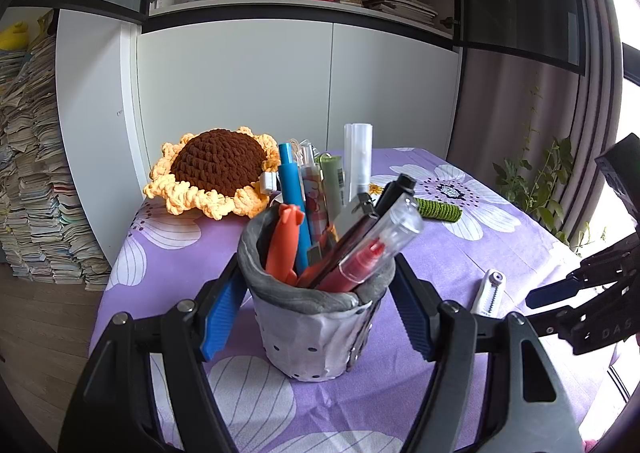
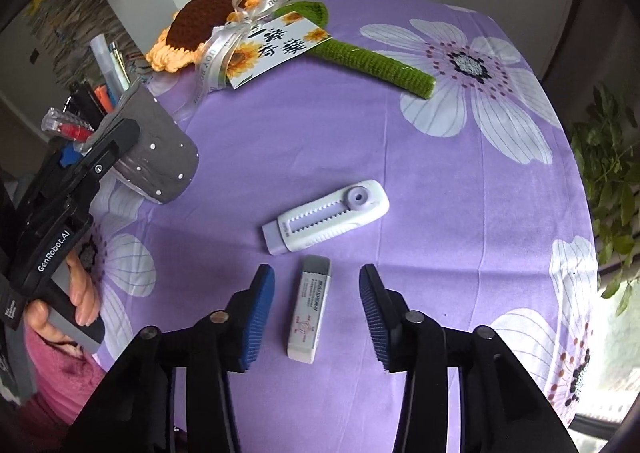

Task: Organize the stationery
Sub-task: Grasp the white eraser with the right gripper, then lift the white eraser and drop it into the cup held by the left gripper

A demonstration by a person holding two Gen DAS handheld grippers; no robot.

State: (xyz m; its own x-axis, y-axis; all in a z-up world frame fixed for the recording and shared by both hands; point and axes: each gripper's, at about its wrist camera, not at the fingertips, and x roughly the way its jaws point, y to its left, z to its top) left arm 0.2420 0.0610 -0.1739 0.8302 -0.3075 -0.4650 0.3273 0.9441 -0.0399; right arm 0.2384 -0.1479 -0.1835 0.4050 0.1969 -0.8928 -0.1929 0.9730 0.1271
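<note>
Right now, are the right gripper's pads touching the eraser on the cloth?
Apart. The right wrist view shows the right gripper open, purple cloth visible between each pad and the eraser.

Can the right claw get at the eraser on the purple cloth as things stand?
Probably yes. The right claw hangs open above the eraser, which lies flat between its fingers with nothing on top. The white cutter lies just beyond, apart from it.

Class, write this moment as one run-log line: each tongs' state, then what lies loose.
left tongs: shut on pen pot | right tongs: open above eraser | loose: eraser, white cutter
</note>
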